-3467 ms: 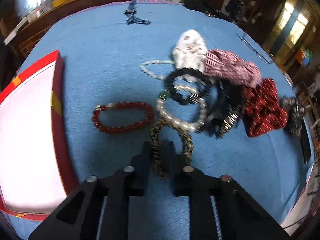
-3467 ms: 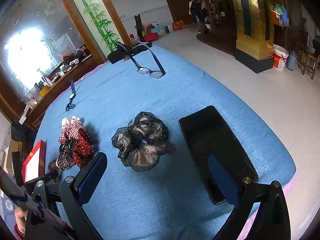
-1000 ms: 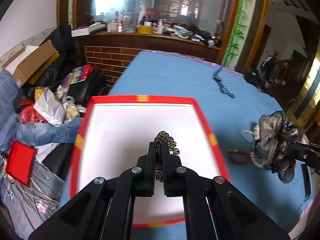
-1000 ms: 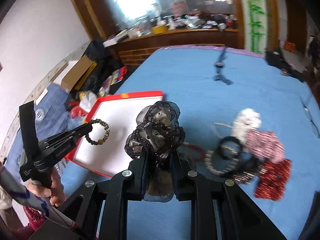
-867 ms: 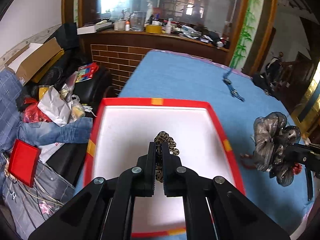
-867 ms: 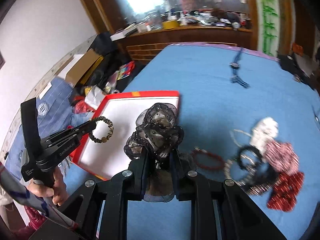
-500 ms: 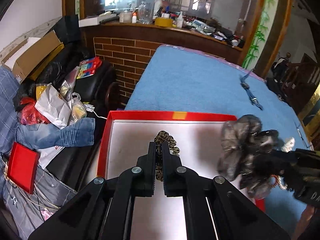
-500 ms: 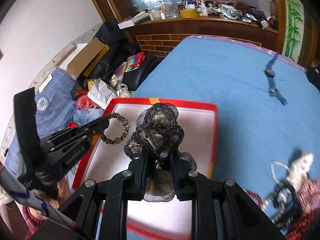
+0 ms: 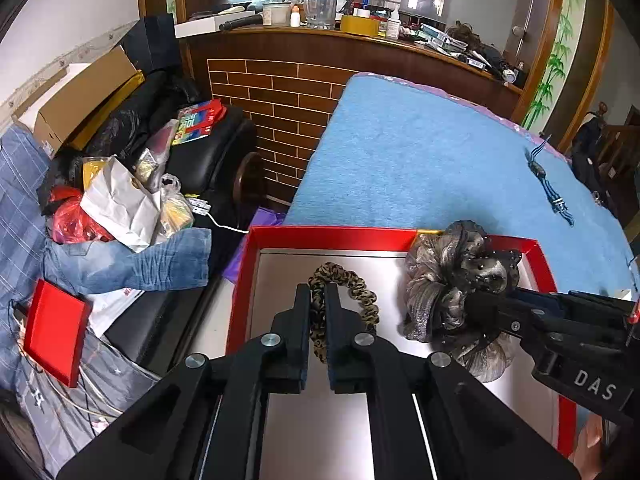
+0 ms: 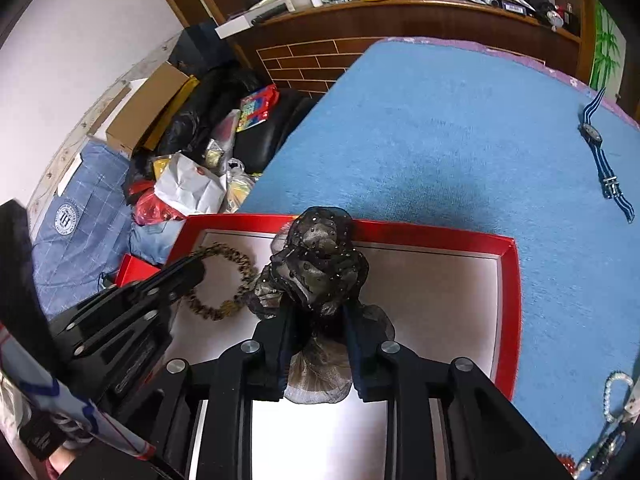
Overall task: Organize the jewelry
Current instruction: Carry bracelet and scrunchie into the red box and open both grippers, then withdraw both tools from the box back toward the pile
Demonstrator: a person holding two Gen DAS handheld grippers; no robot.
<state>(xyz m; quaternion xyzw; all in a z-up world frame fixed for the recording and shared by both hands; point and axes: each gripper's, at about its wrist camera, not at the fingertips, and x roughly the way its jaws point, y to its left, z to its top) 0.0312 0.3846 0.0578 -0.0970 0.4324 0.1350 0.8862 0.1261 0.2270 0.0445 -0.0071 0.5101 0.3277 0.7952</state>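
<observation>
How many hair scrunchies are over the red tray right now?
2. The leopard-print scrunchie is pinched in the left gripper over the red tray's far-left part; the black gauzy scrunchie sits between the right gripper's just-opening jaws mid-tray.

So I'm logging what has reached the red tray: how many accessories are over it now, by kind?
Leopard-print scrunchie: 1, in the left gripper
Dark sheer scrunchie: 1, between the right gripper fingers
Total over the red tray: 2
</observation>
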